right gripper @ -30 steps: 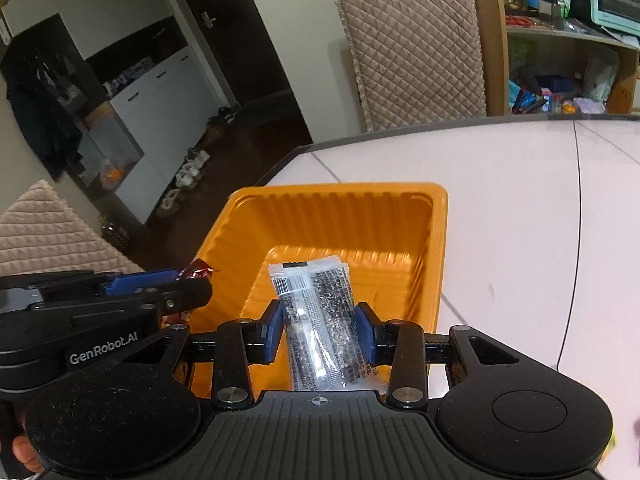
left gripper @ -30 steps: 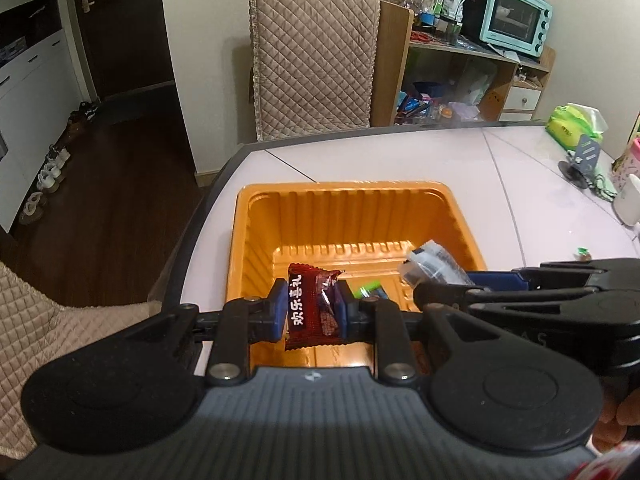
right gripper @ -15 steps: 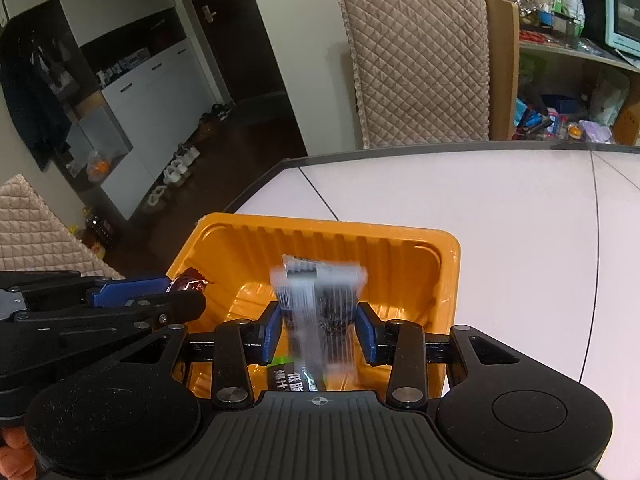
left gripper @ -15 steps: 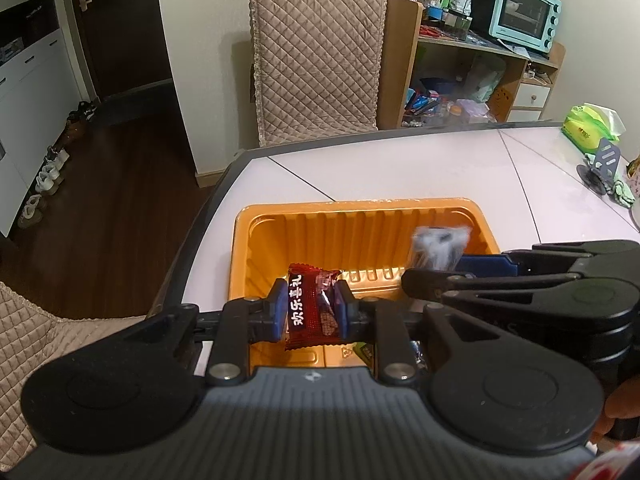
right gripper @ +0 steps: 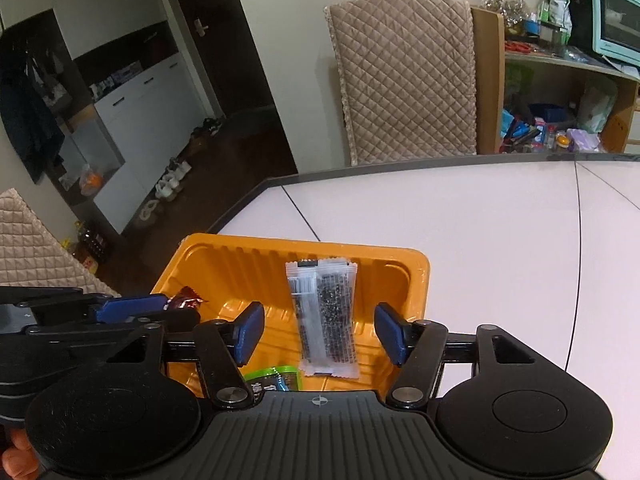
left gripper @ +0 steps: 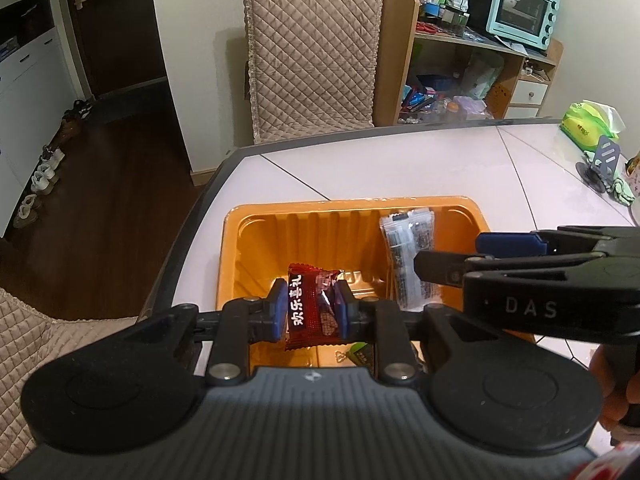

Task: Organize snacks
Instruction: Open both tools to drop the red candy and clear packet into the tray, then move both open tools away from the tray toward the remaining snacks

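Observation:
An orange plastic tray (left gripper: 280, 216) (right gripper: 416, 272) sits near the corner of a white table. My left gripper (left gripper: 308, 308) is shut on a dark red candy packet (left gripper: 310, 308) held over the tray's near side. My right gripper (right gripper: 320, 332) hovers over the tray with its jaws opening. A clear packet of black seeds (right gripper: 324, 316) (left gripper: 408, 256) lies loose against the tray's far wall, between the blue pads but touching neither. A green packet (right gripper: 276, 378) (left gripper: 362, 354) lies on the tray floor, partly hidden by the gripper bodies.
A quilted beige chair (left gripper: 312, 48) stands behind the table. A wooden shelf with a mint toaster oven (left gripper: 520, 8) is at the back right. A green tissue pack (left gripper: 588, 124) and a small stand (left gripper: 600, 164) sit on the table's right side.
The right gripper's jaws have spread apart and released the seed packet, which now rests in the tray. Both grippers drew back slightly from the tray. The left still holds the red candy.

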Motion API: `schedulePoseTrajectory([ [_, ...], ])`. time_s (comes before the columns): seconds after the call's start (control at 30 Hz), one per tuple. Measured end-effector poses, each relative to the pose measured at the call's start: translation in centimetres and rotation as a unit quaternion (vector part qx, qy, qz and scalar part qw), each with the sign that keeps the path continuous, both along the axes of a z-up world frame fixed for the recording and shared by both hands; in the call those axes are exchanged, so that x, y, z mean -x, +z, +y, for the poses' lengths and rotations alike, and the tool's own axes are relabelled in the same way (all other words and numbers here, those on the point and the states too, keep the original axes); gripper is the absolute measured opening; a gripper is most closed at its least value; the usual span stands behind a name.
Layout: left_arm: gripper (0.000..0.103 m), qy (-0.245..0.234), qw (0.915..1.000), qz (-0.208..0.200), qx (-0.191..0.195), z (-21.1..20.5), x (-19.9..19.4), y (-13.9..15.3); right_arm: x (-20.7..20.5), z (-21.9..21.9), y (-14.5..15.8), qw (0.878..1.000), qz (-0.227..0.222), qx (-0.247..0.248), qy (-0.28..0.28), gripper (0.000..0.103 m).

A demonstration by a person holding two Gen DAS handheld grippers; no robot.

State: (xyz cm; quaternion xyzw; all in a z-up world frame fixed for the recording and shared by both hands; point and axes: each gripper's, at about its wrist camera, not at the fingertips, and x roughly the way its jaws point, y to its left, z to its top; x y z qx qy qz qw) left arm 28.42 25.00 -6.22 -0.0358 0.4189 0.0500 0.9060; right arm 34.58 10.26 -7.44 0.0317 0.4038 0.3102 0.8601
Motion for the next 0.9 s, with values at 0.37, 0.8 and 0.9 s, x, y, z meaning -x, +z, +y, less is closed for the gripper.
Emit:
schedulePoseTrajectory([
  [0.37,0.024,-0.003,0.9999,-0.015,0.000,-0.3,0.1,0.8,0.7,-0.8,0.2,1.000,0.006,0.003,0.001,0.062],
  [0.8,0.033,0.011,0.9997,-0.014,0.015,-0.3,2.4,2.0,3.1,-2.2,1.2,1.000,0.014,-0.004,0.010,0.063],
  [0.9,0.036,0.016,0.9996,-0.013,0.021,-0.4,3.4,2.6,3.9,-2.7,1.5,1.000,0.016,-0.005,0.012,0.064],
])
